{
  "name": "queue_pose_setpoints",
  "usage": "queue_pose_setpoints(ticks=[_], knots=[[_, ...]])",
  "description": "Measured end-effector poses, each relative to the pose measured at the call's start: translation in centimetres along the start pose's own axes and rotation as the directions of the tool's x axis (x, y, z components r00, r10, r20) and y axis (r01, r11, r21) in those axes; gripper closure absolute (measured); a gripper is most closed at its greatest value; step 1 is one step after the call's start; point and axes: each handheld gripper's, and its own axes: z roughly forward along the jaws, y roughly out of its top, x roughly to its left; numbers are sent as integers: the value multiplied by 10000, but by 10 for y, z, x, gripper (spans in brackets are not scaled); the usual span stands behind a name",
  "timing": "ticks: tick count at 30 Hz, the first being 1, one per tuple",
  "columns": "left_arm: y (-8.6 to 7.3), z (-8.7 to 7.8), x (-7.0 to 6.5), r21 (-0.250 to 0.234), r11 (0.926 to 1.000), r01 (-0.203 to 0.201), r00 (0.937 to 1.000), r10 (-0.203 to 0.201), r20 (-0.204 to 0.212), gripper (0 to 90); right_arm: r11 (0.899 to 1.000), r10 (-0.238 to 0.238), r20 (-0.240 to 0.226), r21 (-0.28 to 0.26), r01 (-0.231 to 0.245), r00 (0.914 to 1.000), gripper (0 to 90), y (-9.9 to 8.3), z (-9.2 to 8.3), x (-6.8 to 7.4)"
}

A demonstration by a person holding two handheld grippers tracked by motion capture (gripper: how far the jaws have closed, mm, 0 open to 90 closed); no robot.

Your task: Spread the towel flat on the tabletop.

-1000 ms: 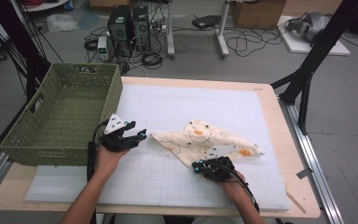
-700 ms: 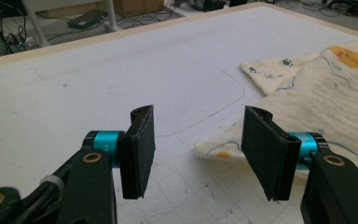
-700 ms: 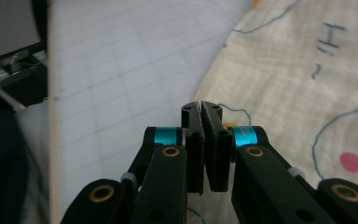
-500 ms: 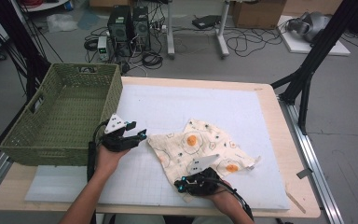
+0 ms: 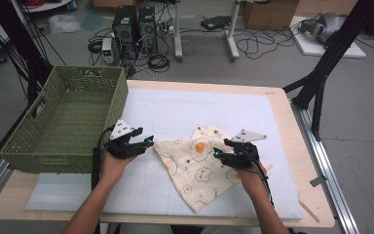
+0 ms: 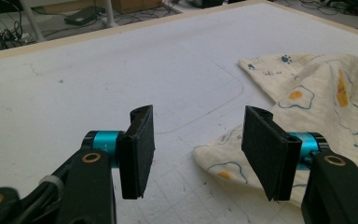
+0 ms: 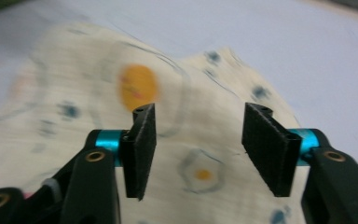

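A cream cloth point(image 5: 195, 168) printed with fried eggs lies spread on the white mat, one corner pointing at the table's front edge. My left gripper point(image 5: 148, 141) rests open just left of the cloth's left corner; in the left gripper view that cloth point(image 6: 326, 93) lies to the right of the empty gap of the left gripper point(image 6: 196, 154). My right gripper point(image 5: 217, 152) hovers over the cloth's right part. Its jaws have just been opening and nothing is between them; the right gripper view shows the blurred cloth point(image 7: 135, 88) beneath the right gripper point(image 7: 198, 149).
A green woven basket point(image 5: 53, 146) stands at the table's left side, close behind my left hand. The white mat point(image 5: 175, 105) covers most of the wooden table point(image 5: 292, 146). Cables, computer cases and stands sit on the floor beyond the far edge.
The right gripper let go of the cloth and moved right and back over it. The cloth, bunched a second ago, was dragged toward the front and now lies flatter. The left gripper stayed put.
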Motion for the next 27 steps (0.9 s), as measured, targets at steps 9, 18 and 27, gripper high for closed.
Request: queue_pose_setpoints(ticks=[9, 18, 27], knots=[[-1, 1, -1, 22, 10000, 39, 10000, -39, 23, 440, 9897, -494, -422, 1320, 546, 9979, 839, -18, 19, 4], [-2, 0, -1, 72, 10000, 41, 10000, -40, -42, 441, 9823, -1008, -784, 1502, 1118, 9918, 872, -37, -13, 15], [-2, 3, -2, 70, 10000, 5, 10000, -5, 69, 439, 9943, -920, -200, 516, 929, 9956, 616, -19, -33, 13]])
